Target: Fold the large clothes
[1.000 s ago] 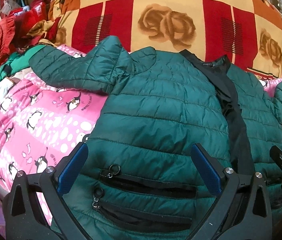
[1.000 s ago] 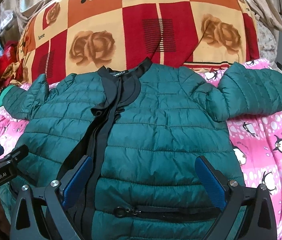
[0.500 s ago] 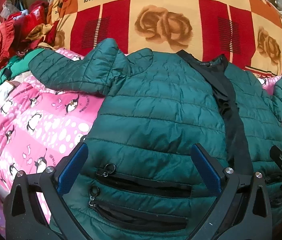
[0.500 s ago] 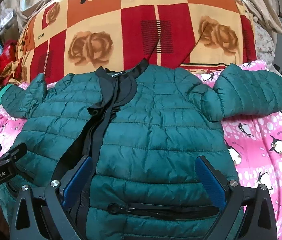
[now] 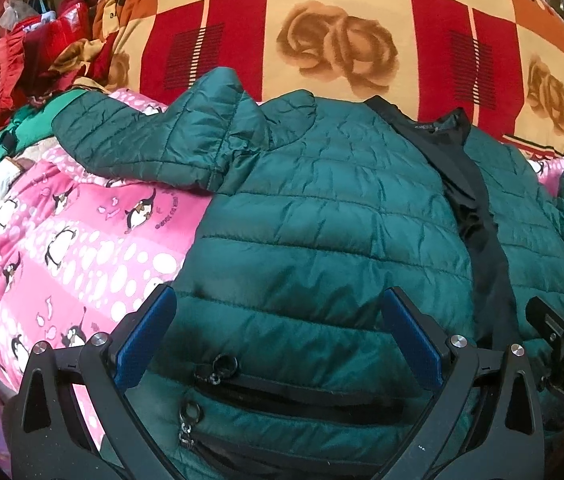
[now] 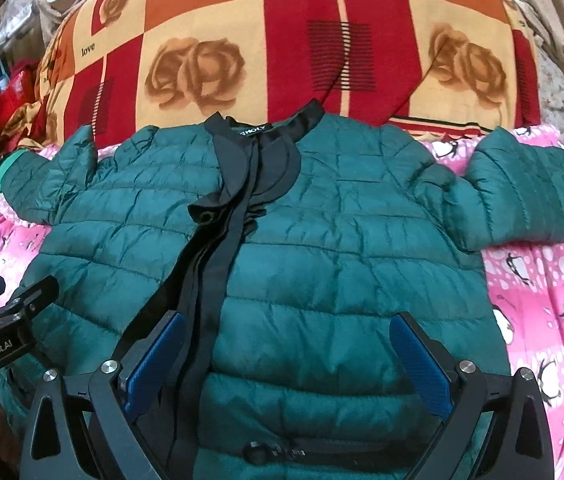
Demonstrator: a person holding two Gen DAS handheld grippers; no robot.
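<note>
A green quilted jacket (image 6: pixel 322 248) lies front-up, sleeves spread, its black-lined front apparently unzipped near the collar.

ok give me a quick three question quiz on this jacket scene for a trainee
1. True or false: the green jacket is already folded in half.
2. What does the left hand-held gripper hold? A) a sleeve B) nothing C) the collar
3. Fill in: the jacket lies on a pink blanket printed with ____.

Key: 1 false, it lies spread flat, sleeves out. 2 B, as with the right hand-held gripper, its fingers are apart. 3 penguins.
</note>
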